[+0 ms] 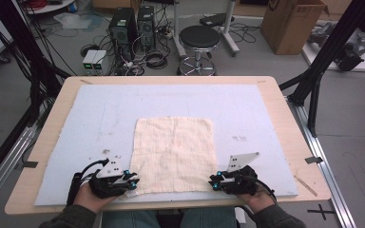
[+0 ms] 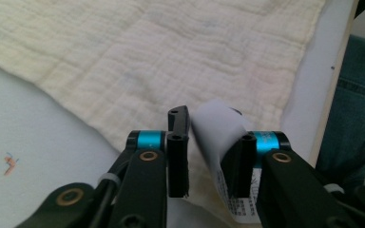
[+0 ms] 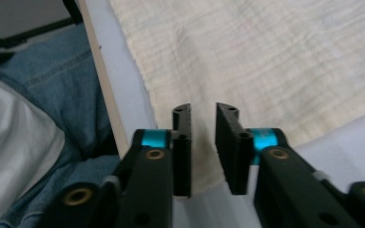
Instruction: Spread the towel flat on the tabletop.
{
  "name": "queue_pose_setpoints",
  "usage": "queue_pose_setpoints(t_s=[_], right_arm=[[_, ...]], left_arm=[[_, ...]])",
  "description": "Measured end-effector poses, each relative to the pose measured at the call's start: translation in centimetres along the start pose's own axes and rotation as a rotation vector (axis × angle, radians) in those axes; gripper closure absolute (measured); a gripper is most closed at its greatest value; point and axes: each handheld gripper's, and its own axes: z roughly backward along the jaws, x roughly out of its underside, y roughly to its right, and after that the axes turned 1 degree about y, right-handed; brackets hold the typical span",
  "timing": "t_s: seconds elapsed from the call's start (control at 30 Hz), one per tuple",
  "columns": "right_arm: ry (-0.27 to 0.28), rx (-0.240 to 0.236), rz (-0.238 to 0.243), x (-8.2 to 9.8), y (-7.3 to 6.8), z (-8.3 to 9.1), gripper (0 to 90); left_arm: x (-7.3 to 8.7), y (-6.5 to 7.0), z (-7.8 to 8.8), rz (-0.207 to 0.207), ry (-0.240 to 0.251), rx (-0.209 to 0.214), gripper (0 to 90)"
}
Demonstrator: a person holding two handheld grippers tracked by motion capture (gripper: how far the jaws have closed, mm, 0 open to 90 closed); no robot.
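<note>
1. Jaws of the left gripper (image 2: 208, 156) stand a little apart over the near left corner of the cloth (image 1: 175, 154). A white care label (image 2: 221, 130) sewn at that corner curls up between them and lies against the right-hand jaw, but the pads do not press on the fabric itself.
2. Jaws of the right gripper (image 3: 203, 145) are likewise parted, with a clear gap between them. The near right corner of the cloth lies flat under that gap, not pinched.
3. Seen from above, the left gripper (image 1: 129, 182) and right gripper (image 1: 217, 181) sit at the two near corners, each held in a hand at the table's (image 1: 285, 109) front edge.
4. The cream cloth is spread as a single flat square on a pale blue mat (image 1: 95, 118), in the middle and toward the person's side.
5. By my reading, the work looks like a fold that has barely begun: both tools are in place at the corners, yet nothing is gripped or lifted. Closing on the corners and carrying them over all remains.
</note>
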Motion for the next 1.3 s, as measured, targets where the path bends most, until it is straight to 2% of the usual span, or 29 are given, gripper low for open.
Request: queue_pose_setpoints(t_s=[0.07,0.37,0.47,0.7,1.0,1.1,1.3], right_arm=[[0.021,0.011,-0.005,-0.1,0.3,0.2,69.2],[0.099,0.062,-0.057,-0.4,1.9,0.6,53.1],[0.099,0.076,-0.074,-0.4,2.4,0.5,48.2],[0.088,0.123,-0.067,-0.7,2.8,0.1,36.8],[0.098,0.156,-0.071,-1.3,3.6,-0.3,25.8],[0.110,0.141,-0.083,-1.4,3.7,-0.3,22.7],[0.131,0.144,-0.074,-1.7,3.6,-0.3,21.2]], left_arm=[[0.0,-0.2,0.1,0.008,0.014,-0.002,66.0],[-0.1,-1.5,0.8,0.058,0.101,-0.011,58.0],[-0.2,-1.7,0.9,0.063,0.113,-0.022,55.2],[-0.3,-2.1,1.1,0.081,0.130,-0.042,49.7],[-0.3,-2.6,1.1,0.095,0.157,-0.086,42.0],[-0.3,-2.7,1.0,0.100,0.158,-0.098,39.7],[-0.3,-2.8,1.0,0.097,0.158,-0.102,38.8]])
